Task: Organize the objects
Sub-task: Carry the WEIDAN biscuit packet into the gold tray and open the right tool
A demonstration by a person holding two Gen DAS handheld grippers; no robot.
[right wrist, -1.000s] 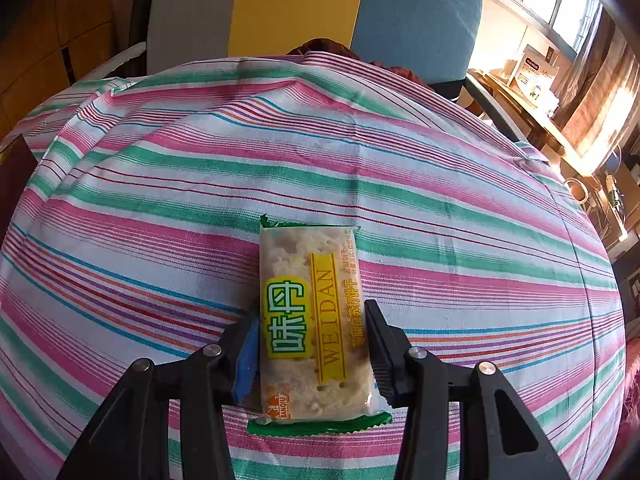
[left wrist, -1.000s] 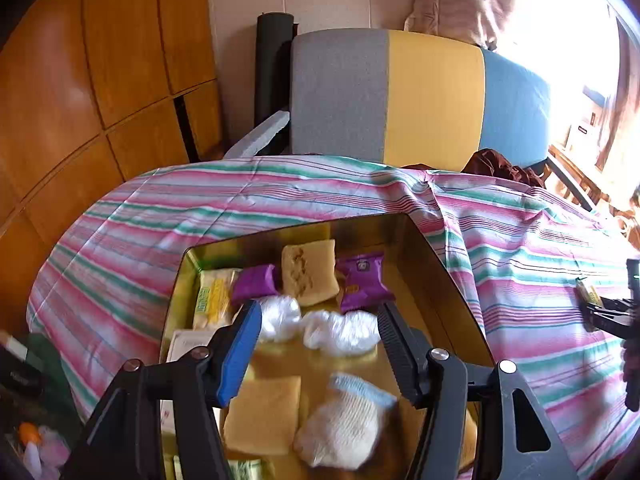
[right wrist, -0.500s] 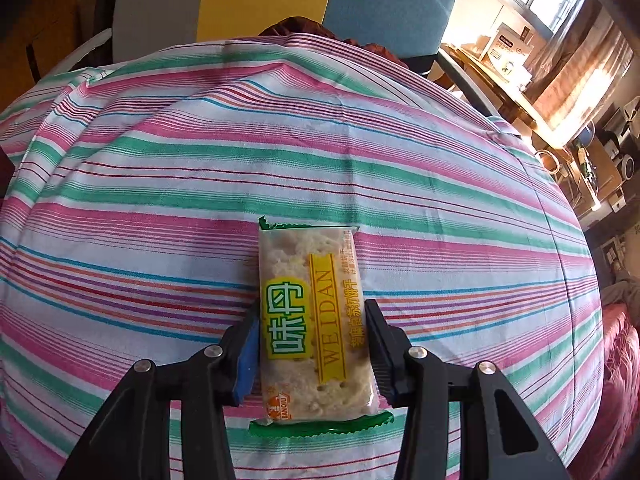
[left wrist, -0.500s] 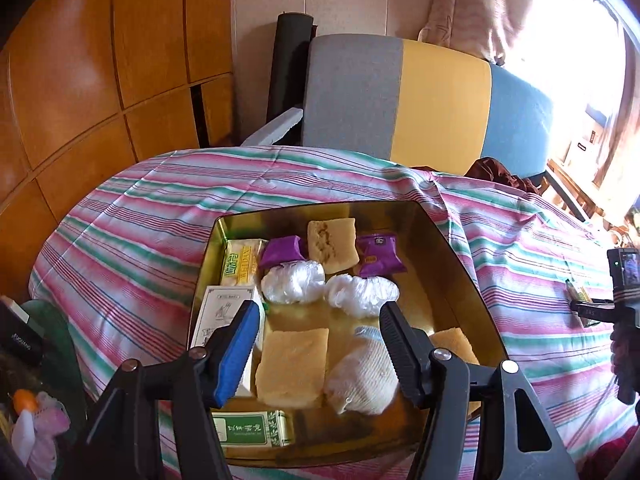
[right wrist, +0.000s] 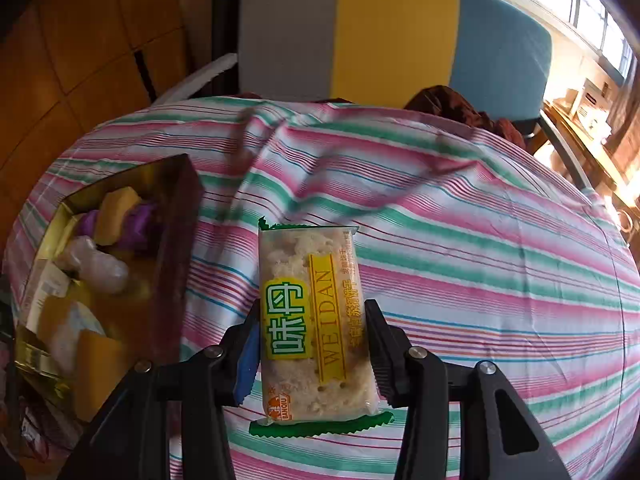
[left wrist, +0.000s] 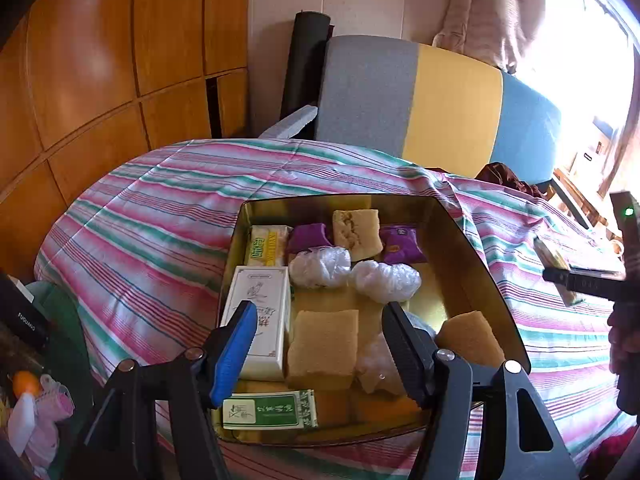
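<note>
The right gripper [right wrist: 312, 354] is clamped on a cracker packet [right wrist: 314, 320], its fingers pressing the packet's two long edges near the lower half; the packet's long axis runs straight ahead along the fingers, its green crimped end nearest the camera and its far end pointing toward the chair [right wrist: 396, 32]; it appears lifted clear of the striped cloth [right wrist: 480, 248], though the gap beneath cannot be judged exactly. The gold tray [right wrist: 172, 240] lies to the left of this gripper, its near wall just beside the packet's left edge in the right wrist view, so the coming move is, by my judgement, a carry leftward over that wall, and the packet would fit best with its long axis kept parallel to the tray's side.

The left gripper [left wrist: 316, 344] hangs over the tray's near end with its jaws wide apart and nothing between them; below it lie a white box [left wrist: 260, 312], a yellow cake [left wrist: 322, 348] and a green-labelled box [left wrist: 270, 410]; farther in sit two white wrapped balls [left wrist: 352, 274], then two purple packets [left wrist: 400, 244] and a matching cracker packet in the far left corner. Bare gold floor shows on the tray's right side, a likely landing spot; the right hand, holding the packet, is the one placed to reach it.
</note>
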